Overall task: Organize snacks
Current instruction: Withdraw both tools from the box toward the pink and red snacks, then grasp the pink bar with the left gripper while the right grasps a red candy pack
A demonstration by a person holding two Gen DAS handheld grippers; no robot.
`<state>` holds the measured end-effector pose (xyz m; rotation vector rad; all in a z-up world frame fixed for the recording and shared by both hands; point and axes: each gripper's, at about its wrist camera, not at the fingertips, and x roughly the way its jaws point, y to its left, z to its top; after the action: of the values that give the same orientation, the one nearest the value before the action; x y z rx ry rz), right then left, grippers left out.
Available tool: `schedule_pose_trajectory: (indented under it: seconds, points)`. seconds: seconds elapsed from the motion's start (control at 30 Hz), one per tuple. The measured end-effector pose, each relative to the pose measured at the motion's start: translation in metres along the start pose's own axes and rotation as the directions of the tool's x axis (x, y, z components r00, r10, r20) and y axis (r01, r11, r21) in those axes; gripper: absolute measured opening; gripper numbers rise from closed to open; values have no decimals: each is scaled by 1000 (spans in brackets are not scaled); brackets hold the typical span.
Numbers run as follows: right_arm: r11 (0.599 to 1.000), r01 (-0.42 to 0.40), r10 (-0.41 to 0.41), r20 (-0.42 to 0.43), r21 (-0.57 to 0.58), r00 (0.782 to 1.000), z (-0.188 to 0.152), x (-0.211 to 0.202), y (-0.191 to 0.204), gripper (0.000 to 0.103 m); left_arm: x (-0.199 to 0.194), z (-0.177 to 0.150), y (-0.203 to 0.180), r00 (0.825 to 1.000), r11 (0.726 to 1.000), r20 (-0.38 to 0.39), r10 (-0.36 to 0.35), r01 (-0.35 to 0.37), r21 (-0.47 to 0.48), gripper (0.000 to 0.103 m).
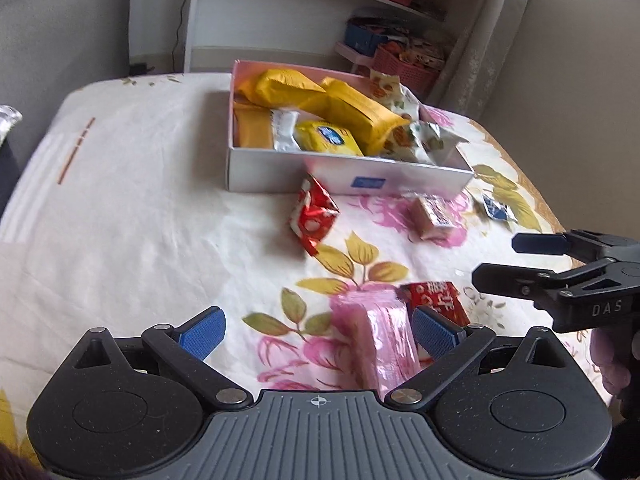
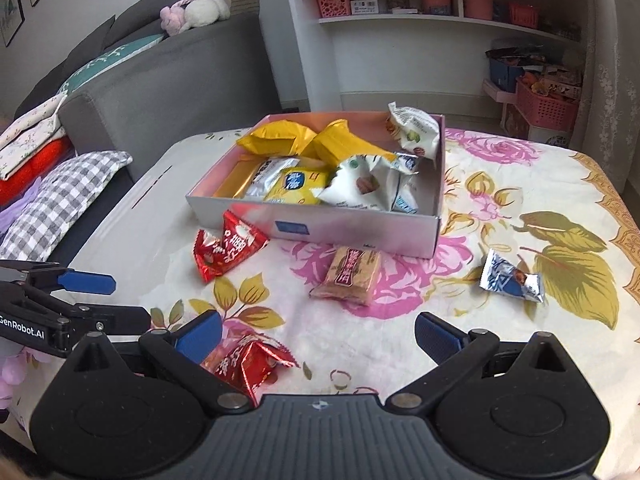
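Note:
A white cardboard box (image 1: 348,178) (image 2: 360,232) on the floral cloth holds yellow and white snack packs. In front of it lie a red pack (image 1: 314,216) (image 2: 228,250), a tan cracker pack (image 1: 434,216) (image 2: 350,276) and a small blue-silver pack (image 1: 496,208) (image 2: 512,278). My left gripper (image 1: 318,334) is open, with a pink pack (image 1: 384,344) lying between its fingers near the right pad. A second red pack (image 1: 434,300) (image 2: 250,366) lies beside it. My right gripper (image 2: 318,338) is open and empty above the cloth; it also shows in the left wrist view (image 1: 520,260).
The table's right edge (image 2: 624,240) runs close by. A grey sofa (image 2: 160,92) with cushions stands left. White shelves (image 2: 440,40) and a pink basket (image 2: 548,108) stand behind the table. The left gripper (image 2: 100,300) shows at the left of the right wrist view.

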<state>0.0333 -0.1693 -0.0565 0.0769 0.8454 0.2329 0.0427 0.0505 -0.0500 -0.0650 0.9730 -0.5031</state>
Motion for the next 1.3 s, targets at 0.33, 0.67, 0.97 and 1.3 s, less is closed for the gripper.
schedule_pose_trajectory:
  seconds: [0.33,0.67,0.97,1.3]
  points:
    - [1000,-15,16,-39,10,999,-3,6,0,97,19,-17,-32,996,992,-71,-51,58,114,99]
    - [1000,-25,26,-62,18,998,-6,11,2,97,21,-22,-39,998,976,-47,46,-35,217,62]
    - [1000,-31,31,-72,4,997,-8,16,10,97,17,-15,-16,992,974,-14,125,-120,192,33]
    - [998,-30,25,-83,-59,996,-18,25,26,96,14,-7,13,984,977,14,179,-180,113,31]
